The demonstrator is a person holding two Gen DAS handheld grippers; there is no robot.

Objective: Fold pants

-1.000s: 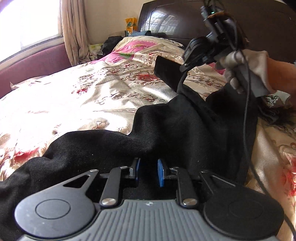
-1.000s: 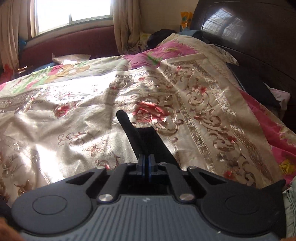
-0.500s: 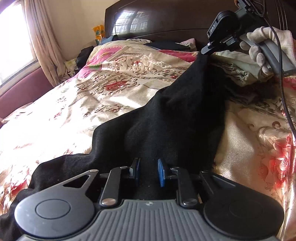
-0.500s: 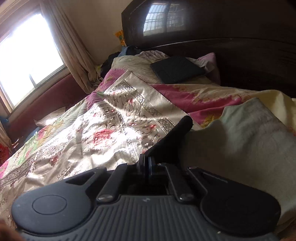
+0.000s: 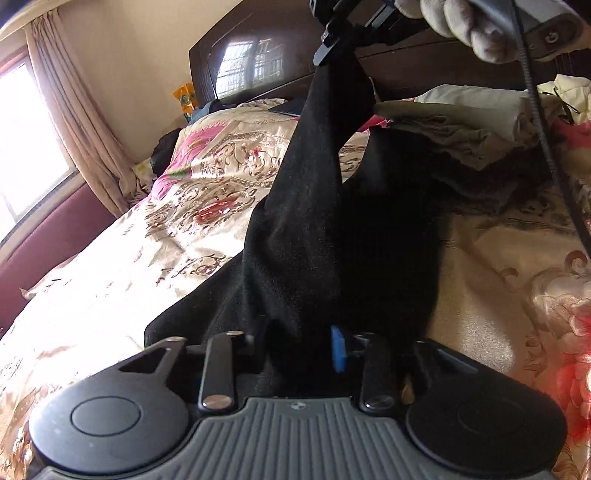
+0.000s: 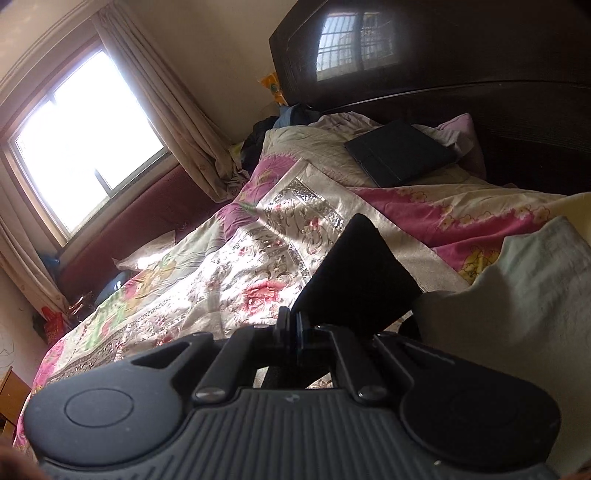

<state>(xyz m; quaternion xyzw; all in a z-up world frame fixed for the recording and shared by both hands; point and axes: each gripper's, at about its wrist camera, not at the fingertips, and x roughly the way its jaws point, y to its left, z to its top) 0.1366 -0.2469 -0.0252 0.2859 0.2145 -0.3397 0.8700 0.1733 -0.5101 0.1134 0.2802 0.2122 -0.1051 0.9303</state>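
Since a second ago you swung both grippers toward the headboard (image 6: 480, 55). Your left gripper (image 5: 301, 349) and right gripper (image 6: 291, 332) both clamp the black pants (image 5: 314, 229); pulled too taut, the fabric could slip out.

Left gripper (image 5: 303, 347) clamped low; right gripper (image 6: 291, 328) pinched, raised, gloved hand (image 5: 458, 26).

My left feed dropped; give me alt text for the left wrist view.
Black pants stretch taut from the left gripper, clamped on them, up to the right gripper pinching the far end, above a floral bedspread before a dark headboard.
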